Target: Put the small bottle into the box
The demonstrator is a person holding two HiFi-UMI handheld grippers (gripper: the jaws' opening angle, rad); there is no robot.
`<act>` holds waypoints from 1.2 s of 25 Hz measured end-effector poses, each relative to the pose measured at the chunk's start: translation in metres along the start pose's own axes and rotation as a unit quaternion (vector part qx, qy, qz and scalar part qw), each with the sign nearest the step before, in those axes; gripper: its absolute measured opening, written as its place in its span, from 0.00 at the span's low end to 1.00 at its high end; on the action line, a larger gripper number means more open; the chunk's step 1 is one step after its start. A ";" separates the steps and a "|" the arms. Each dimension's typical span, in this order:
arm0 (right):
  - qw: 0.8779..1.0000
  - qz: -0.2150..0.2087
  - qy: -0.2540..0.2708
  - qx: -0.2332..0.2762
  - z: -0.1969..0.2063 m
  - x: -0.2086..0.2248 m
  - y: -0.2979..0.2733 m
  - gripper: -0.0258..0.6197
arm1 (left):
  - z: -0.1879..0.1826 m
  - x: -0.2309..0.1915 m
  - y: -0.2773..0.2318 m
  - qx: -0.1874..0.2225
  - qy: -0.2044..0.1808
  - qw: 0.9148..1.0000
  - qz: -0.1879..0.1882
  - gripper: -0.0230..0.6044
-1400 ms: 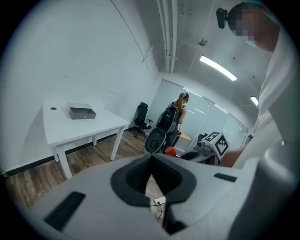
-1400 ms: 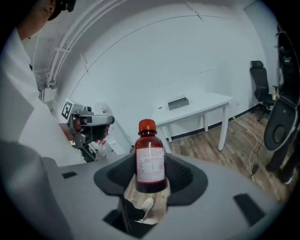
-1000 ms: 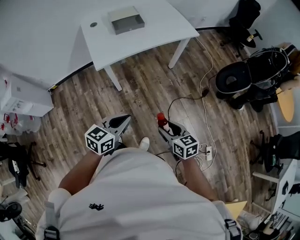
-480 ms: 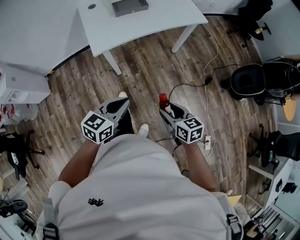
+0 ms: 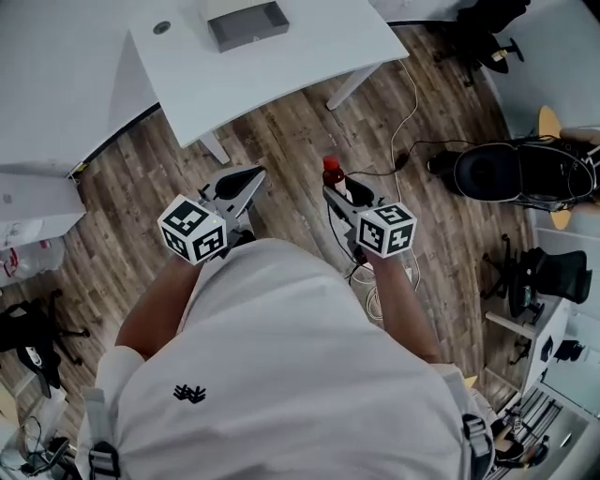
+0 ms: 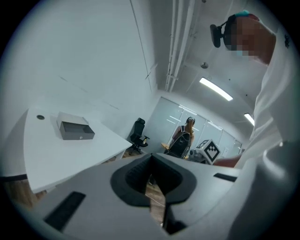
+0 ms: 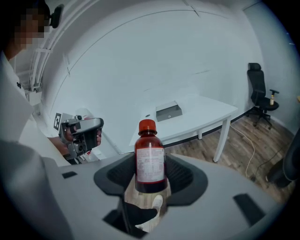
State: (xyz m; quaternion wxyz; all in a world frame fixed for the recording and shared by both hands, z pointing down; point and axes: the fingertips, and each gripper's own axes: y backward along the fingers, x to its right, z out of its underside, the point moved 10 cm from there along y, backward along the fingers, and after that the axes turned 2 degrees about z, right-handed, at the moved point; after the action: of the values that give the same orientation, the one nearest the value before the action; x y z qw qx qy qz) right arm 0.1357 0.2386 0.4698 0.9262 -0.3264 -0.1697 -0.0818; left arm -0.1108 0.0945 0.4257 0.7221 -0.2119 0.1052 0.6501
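Note:
My right gripper (image 5: pixel 336 192) (image 7: pixel 150 176) is shut on a small dark-red bottle (image 7: pixel 150 159) (image 5: pixel 332 174) with a red cap and a white label, held upright above the wooden floor. The grey open box (image 5: pixel 246 23) (image 7: pixel 168 111) (image 6: pixel 75 130) lies on the white table (image 5: pixel 281 66), well ahead of both grippers. My left gripper (image 5: pixel 246 184) (image 6: pixel 152 180) hangs to the left of the right one at about the same height, its jaws closed together with nothing between them.
The white table's legs (image 5: pixel 343 86) stand between me and the box. A black stroller or chair (image 5: pixel 511 173) is at the right, and cables (image 5: pixel 403 141) run across the wooden floor. White boxes (image 5: pixel 37 216) sit at the left. A person with a backpack (image 6: pixel 180 140) stands far off.
The person has stepped towards the table. Both grippers have risen in the head view, and the bottle stays held in the right one.

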 end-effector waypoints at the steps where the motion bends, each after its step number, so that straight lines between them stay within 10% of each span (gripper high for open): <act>1: 1.000 0.002 0.000 0.000 -0.010 0.002 -0.011 0.36 | -0.004 -0.012 0.000 -0.005 0.002 1.000 -0.004 0.04; 6: 1.000 0.004 0.005 0.000 -0.059 0.002 -0.072 0.36 | -0.020 -0.073 0.021 0.005 0.044 0.999 -0.025 0.04; 30: 0.992 -0.077 -0.058 -0.082 -0.294 0.120 -0.367 0.36 | -0.099 -0.179 -0.010 0.045 -0.011 0.962 -0.271 0.04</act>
State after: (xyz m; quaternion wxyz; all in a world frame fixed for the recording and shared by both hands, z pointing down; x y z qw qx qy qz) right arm 0.2279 -0.2360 0.5118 0.8759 -0.3912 -0.2411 -0.1475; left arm -0.1125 -0.1101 0.4158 0.8810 -0.1926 0.0652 0.4271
